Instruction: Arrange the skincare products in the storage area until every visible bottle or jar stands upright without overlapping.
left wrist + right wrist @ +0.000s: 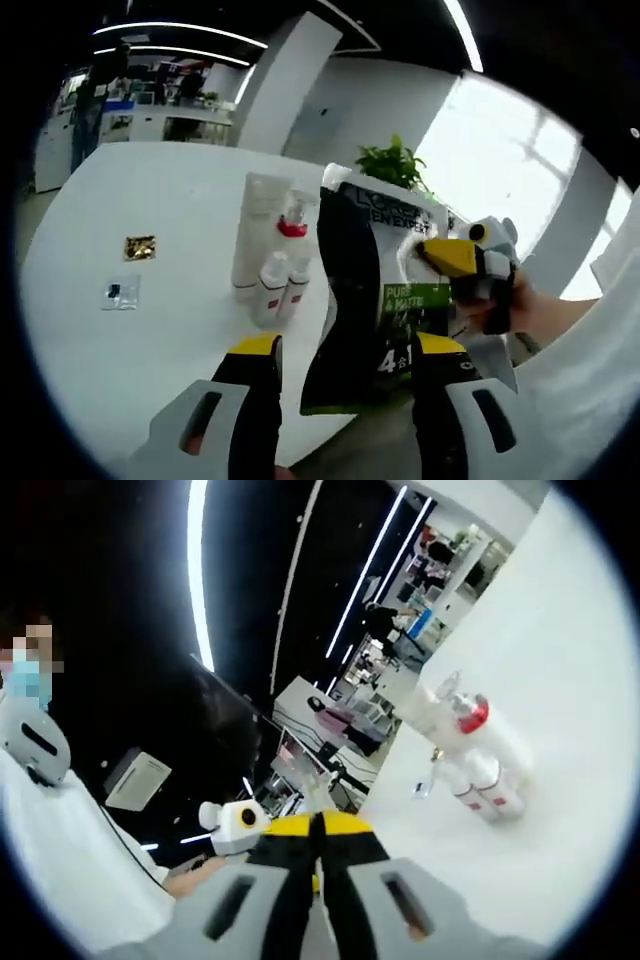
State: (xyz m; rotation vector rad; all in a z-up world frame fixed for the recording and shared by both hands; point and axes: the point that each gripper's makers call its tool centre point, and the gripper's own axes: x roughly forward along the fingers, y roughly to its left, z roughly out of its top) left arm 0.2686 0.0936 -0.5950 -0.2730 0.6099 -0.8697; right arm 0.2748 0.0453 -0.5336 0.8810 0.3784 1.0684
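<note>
My left hand-held gripper (345, 355) stands wide open around the black L'Oréal Men Expert pouch (375, 300), raised off the white bench (130, 340). My right hand-held gripper (462, 262) pinches its upper edge, jaws closed. Behind the pouch stand a white tube (258, 232), a red-capped bottle (291, 228) and two small white bottles (282, 287).

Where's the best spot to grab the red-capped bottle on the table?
Probably around the narrow neck just under the red cap, coming from above. The red-capped bottle stands upright, crowded by two small white bottles in front and a taller pale container beside it.
</note>
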